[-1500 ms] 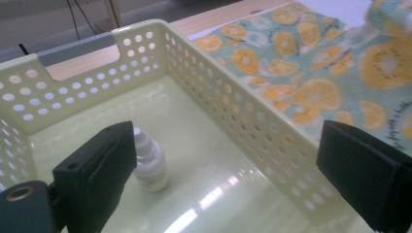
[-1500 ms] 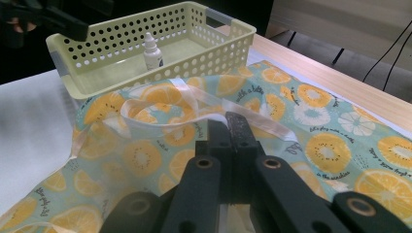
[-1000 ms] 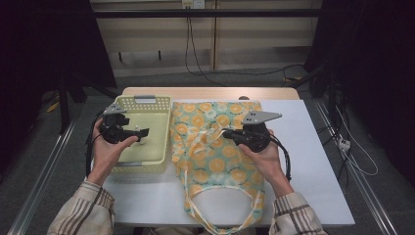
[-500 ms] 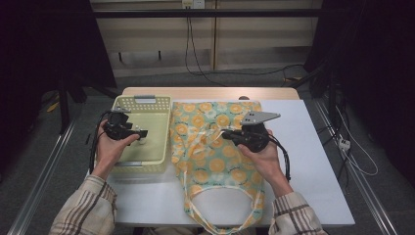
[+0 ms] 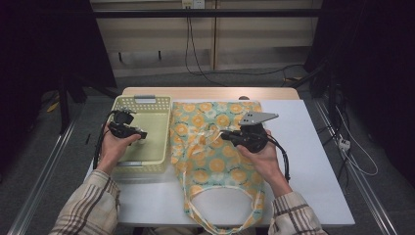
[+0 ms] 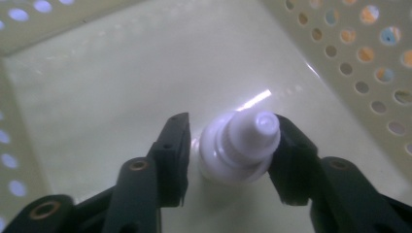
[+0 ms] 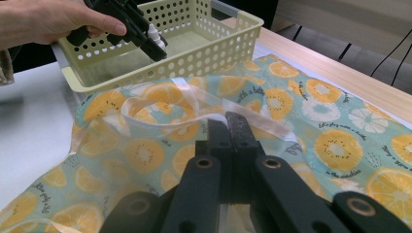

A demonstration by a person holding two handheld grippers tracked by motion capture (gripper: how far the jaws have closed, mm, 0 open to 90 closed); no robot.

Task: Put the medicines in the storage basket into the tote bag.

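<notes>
On the counter (image 5: 313, 161), high view and both gripper views, as recorded:

Basket: a pale yellow perforated basket (image 5: 161, 110) stood on the counter's left part, just beside the bag.
Basket contents: one small white bottle (image 6: 240, 145) lay on the basket's floor, its ribbed cap and nozzle tip toward the camera of the left gripper view.
Left hand-held gripper: the left hand-held gripper (image 6: 228, 150) reached down into the basket. Its jaws had just been closing, with the white bottle between them. One jaw lay against the bottle's cap; a narrow gap remained at the other, so the bottle was not yet clamped.
Bag: a fabric bag (image 5: 215, 147) printed with orange slices and white flowers lay flat at mid-counter, its looped handles toward the person.
Bag contents: could not be told.
Right hand-held gripper: the right hand-held gripper (image 7: 228, 126) was clenched, jaws together, on a pale strap (image 7: 194, 104) of the bag.
Hands: the left hand (image 5: 113, 146) was over the basket and the right hand (image 5: 264, 156) over the bag, well apart.
</notes>
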